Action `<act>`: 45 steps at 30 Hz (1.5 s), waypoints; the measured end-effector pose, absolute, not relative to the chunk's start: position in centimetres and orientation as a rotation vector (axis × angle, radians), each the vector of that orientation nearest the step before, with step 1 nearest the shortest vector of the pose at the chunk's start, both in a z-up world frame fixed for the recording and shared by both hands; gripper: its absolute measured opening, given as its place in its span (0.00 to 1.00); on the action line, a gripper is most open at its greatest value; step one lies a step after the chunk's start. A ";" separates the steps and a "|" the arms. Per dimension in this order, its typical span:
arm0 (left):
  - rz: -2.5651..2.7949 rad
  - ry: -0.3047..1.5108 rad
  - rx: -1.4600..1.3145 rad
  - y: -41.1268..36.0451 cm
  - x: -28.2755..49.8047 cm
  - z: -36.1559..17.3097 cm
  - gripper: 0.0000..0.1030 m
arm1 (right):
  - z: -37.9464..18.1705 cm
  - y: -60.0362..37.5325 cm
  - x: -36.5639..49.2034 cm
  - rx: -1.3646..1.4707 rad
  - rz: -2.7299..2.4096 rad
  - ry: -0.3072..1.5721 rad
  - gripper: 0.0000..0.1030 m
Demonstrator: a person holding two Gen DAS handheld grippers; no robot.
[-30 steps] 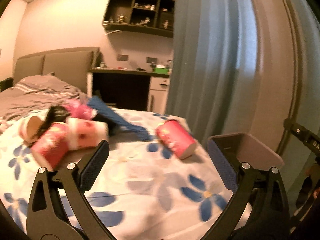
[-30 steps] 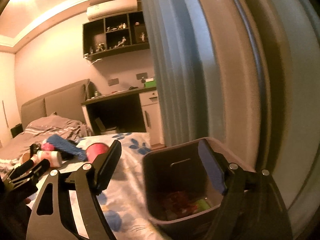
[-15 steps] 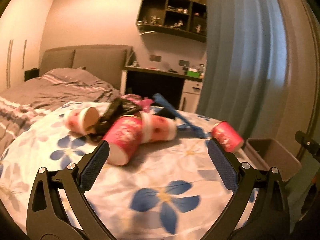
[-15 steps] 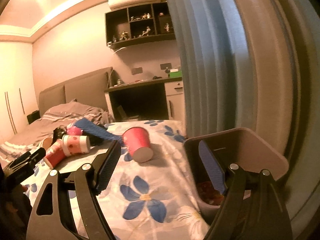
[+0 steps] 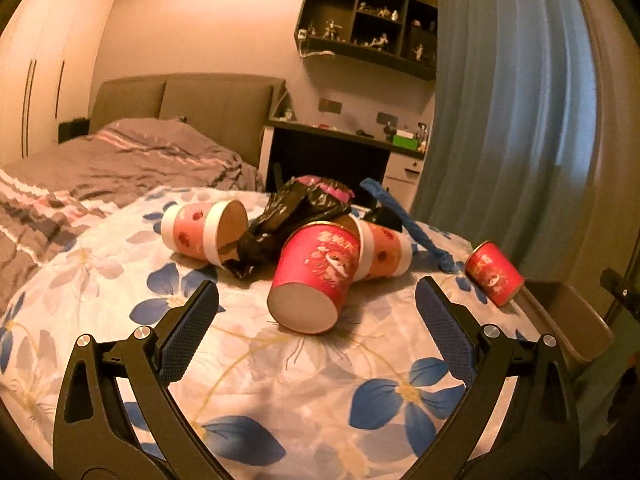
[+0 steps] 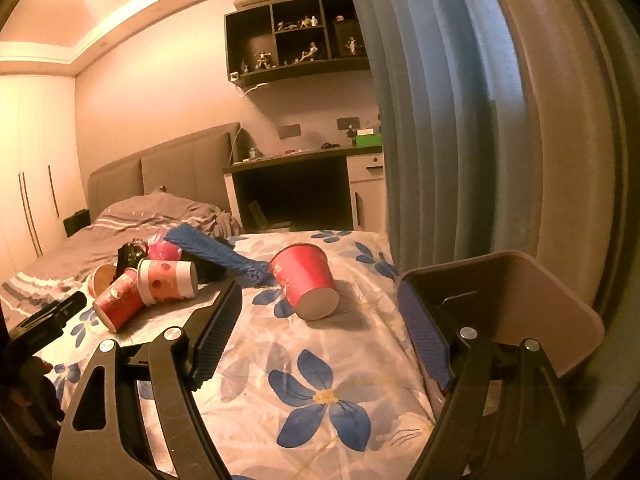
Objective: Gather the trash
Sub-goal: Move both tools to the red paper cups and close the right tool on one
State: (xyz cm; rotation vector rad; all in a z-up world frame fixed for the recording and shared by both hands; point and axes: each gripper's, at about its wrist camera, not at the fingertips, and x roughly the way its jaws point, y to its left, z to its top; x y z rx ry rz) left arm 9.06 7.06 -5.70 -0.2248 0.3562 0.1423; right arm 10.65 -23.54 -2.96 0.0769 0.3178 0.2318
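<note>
Trash lies on a floral sheet [image 5: 304, 384]. A red paper cup [image 5: 316, 276] lies on its side just ahead of my open, empty left gripper [image 5: 316, 320]. Behind it are two pink-and-white cups [image 5: 200, 232] [image 5: 384, 252], a black plastic bag [image 5: 292, 216] and a blue strip [image 5: 404, 220]. Another red cup [image 5: 494, 272] [image 6: 306, 282] lies near the bed's right edge, ahead of my open, empty right gripper [image 6: 320, 328]. A brown bin [image 6: 504, 304] [image 5: 568, 320] stands beside the bed at the right.
A grey-covered bed [image 5: 120, 160] with headboard lies at the left. A dark desk [image 6: 296, 188] and wall shelf [image 6: 296, 40] are at the back. A blue curtain [image 6: 440, 120] hangs at the right. The left gripper's body [image 6: 44, 320] shows at the right wrist view's left edge.
Both grippers swung left from the bin toward the trash pile. The left one has closed in on the near red cup. Both stay open and empty.
</note>
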 end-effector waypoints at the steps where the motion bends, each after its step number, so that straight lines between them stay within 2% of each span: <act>1: 0.141 0.363 -0.234 7.2 9.3 -5.8 0.94 | -3.0 -23.4 10.9 0.072 0.234 0.319 0.76; 18: 0.055 0.486 -0.348 9.2 13.9 -6.7 0.93 | -5.2 -22.0 18.0 0.033 0.256 0.401 0.76; 32: 0.041 0.528 -0.342 9.7 15.3 -6.8 0.92 | -7.8 -20.7 26.6 0.044 0.348 0.577 0.75; 39: 0.027 0.545 -0.351 9.7 15.6 -7.1 0.92 | -8.5 -19.9 28.3 0.036 0.410 0.650 0.63; 45: 0.023 0.554 -0.354 9.9 15.9 -7.1 0.91 | -8.6 -19.6 27.9 0.018 0.436 0.646 0.60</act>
